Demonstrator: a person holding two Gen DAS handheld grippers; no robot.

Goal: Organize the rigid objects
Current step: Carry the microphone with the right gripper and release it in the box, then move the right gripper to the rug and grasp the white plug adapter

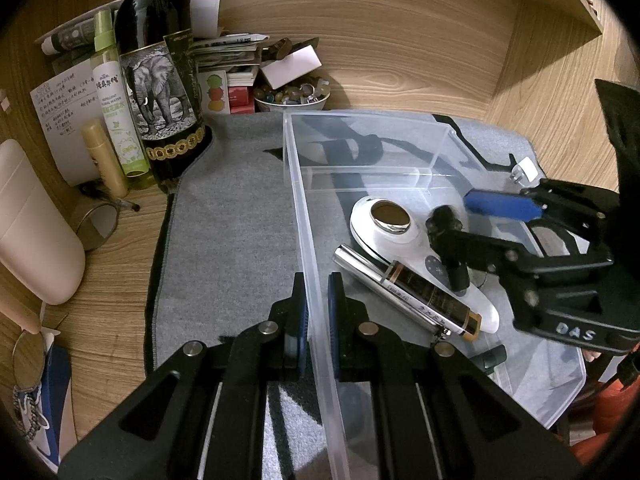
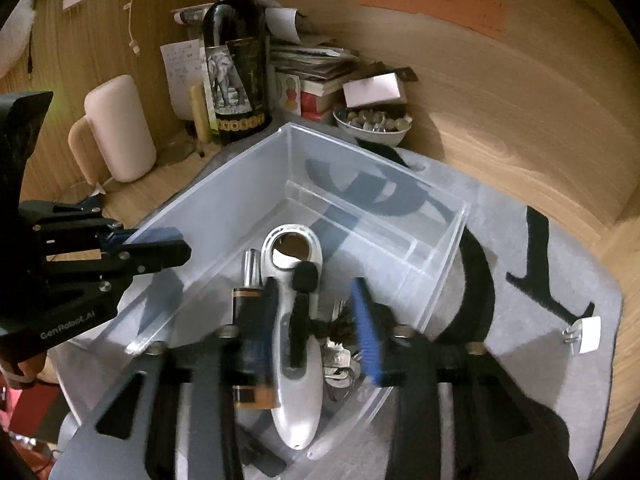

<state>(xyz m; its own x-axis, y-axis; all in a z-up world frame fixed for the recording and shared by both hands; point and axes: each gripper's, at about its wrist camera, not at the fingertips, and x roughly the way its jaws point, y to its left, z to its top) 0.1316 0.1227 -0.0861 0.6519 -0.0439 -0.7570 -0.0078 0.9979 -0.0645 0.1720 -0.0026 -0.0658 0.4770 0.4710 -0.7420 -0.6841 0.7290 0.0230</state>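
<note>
Clamping the near wall of the clear plastic bin (image 1: 308, 216), the left hand-held gripper (image 1: 317, 300) has its blue pads shut on the thin wall, one pad inside, one outside. Bin sits on a grey mat (image 1: 232, 208) on the wooden tabletop (image 1: 120, 280).

Right hand-held gripper (image 2: 320, 320) is down inside the bin, jaws apart, pads pressing on nothing. Between them: white handheld device (image 2: 298, 384) with a round ring head, lying flat on the bin floor, and a black stick-shaped item (image 2: 300, 312) on top of it. A dark tube with a silver cap (image 1: 404, 292) lies just beside the white device, touching it. Keys (image 2: 338, 356) sit under the right pad.

White plug (image 2: 586, 334) lies on the mat outside the bin. Wine bottle (image 1: 160, 80) stands beyond the mat.
</note>
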